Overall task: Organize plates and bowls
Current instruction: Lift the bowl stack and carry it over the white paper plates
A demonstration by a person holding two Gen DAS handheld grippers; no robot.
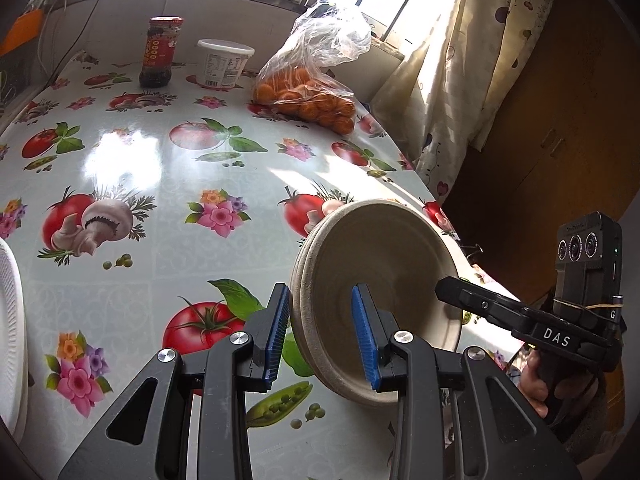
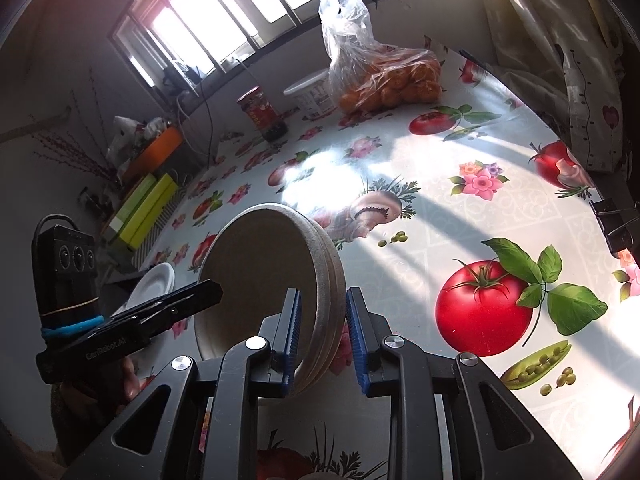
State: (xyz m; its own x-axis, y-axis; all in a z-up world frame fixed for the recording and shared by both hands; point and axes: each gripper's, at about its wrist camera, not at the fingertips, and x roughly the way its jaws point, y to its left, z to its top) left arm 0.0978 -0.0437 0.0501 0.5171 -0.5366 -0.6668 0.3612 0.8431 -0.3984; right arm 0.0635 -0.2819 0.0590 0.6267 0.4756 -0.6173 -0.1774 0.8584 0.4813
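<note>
A stack of beige bowls (image 1: 384, 264) hangs tilted on edge above the fruit-print table (image 1: 160, 168), gripped from both sides. My left gripper (image 1: 320, 294) is shut on the near rim, one blue pad outside and one inside the top bowl. My right gripper (image 1: 445, 286) reaches in from the right onto the opposite rim. In the right wrist view the right gripper (image 2: 323, 295) is shut on the layered rims of the bowl stack (image 2: 260, 264), and the left gripper (image 2: 212, 290) enters from the left. White plates (image 1: 10, 320) lie at the table's left edge, also seen as white plates (image 2: 154, 284).
At the back of the table stand a dark sauce jar (image 1: 161, 52), a white tub (image 1: 224, 64) and a plastic bag of oranges (image 1: 308, 98). A curtain (image 1: 460, 80) hangs past the right table edge. Yellow-green boxes (image 2: 144, 208) sit beyond the left edge.
</note>
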